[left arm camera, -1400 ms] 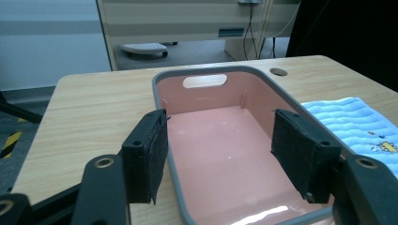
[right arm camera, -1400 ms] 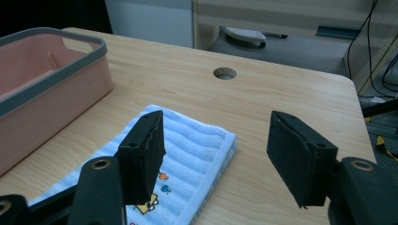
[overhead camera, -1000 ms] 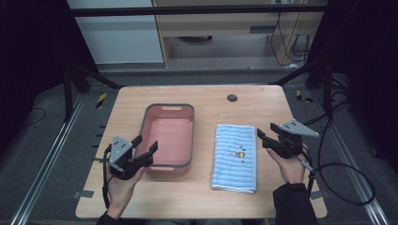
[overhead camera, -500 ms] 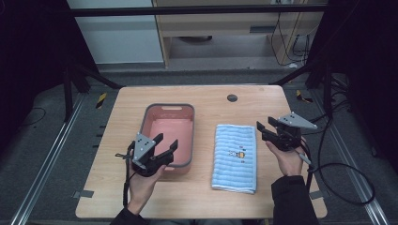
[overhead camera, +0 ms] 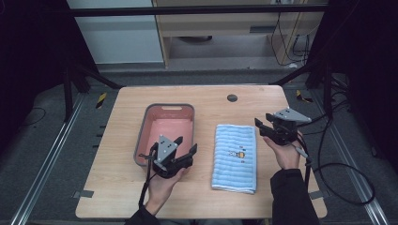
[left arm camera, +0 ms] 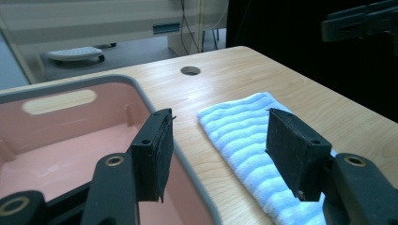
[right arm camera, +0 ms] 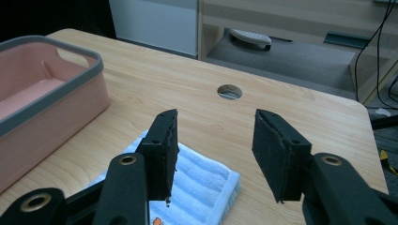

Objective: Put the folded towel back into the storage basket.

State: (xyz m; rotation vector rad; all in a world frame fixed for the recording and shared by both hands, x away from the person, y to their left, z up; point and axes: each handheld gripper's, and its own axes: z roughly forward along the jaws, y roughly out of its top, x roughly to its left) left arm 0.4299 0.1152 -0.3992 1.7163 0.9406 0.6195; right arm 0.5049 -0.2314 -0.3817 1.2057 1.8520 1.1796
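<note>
The folded blue striped towel (overhead camera: 235, 157) lies flat on the wooden surface (overhead camera: 117, 187), just to the right of the pink plastic basin (overhead camera: 165, 132) with its grey rim, a strip of bare wood between the two. A small orange print sits near the middle of the towel, toward its right edge. From the left gripper view the towel (left arm camera: 253, 150) runs away from the camera in soft ridges, and the basin (left arm camera: 61, 140) opens up on the other side, with a slot handle cut into its far wall.

The left gripper (overhead camera: 180, 152) hangs over the basin's near right corner, angled toward the towel. Its jaws are spread and have just been closing a little, with nothing pinched: in its own view (left arm camera: 216, 150) one jaw stands over the basin's inside and the other over the towel's near edge, with the basin's rim and bare wood showing between them.

The right gripper (overhead camera: 261, 127) sits at the towel's far right corner, well away from the basin. Its jaws are also apart and have just been closing some; in its own view (right arm camera: 213, 150) they stand over that towel (right arm camera: 197, 183) corner, pads clear of the cloth, gripping nothing.

Beyond the towel, past the basin's far end, is the round cable hole (overhead camera: 232, 98) in the surface.
</note>
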